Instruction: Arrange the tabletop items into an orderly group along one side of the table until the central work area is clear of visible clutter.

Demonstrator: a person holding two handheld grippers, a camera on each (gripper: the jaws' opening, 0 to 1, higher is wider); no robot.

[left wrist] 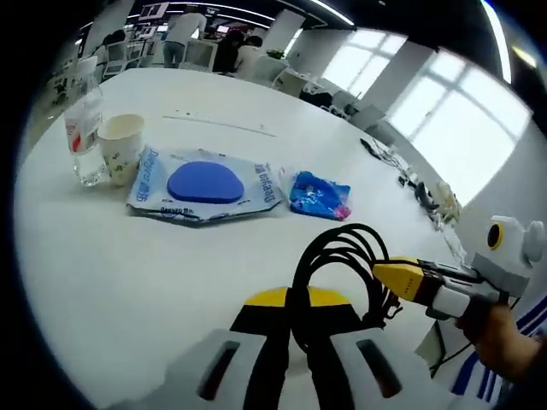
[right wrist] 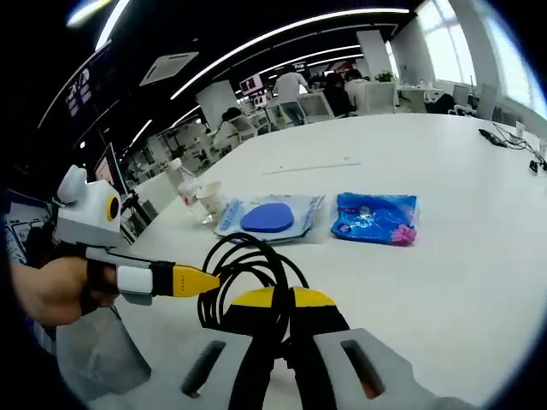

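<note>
Nearest: coiled black cable [left wrist: 342, 256] with yellow-tipped plug, both grippers' fingers closed on it | beyond cable: crinkled blue snack packet [left wrist: 319, 196], flat clear pouch holding blue disc [left wrist: 203, 185] | past pouch: paper cup [left wrist: 122, 147], clear plastic cup [left wrist: 84, 137], already grouped | white worktop [left wrist: 102, 273] around open.
</note>
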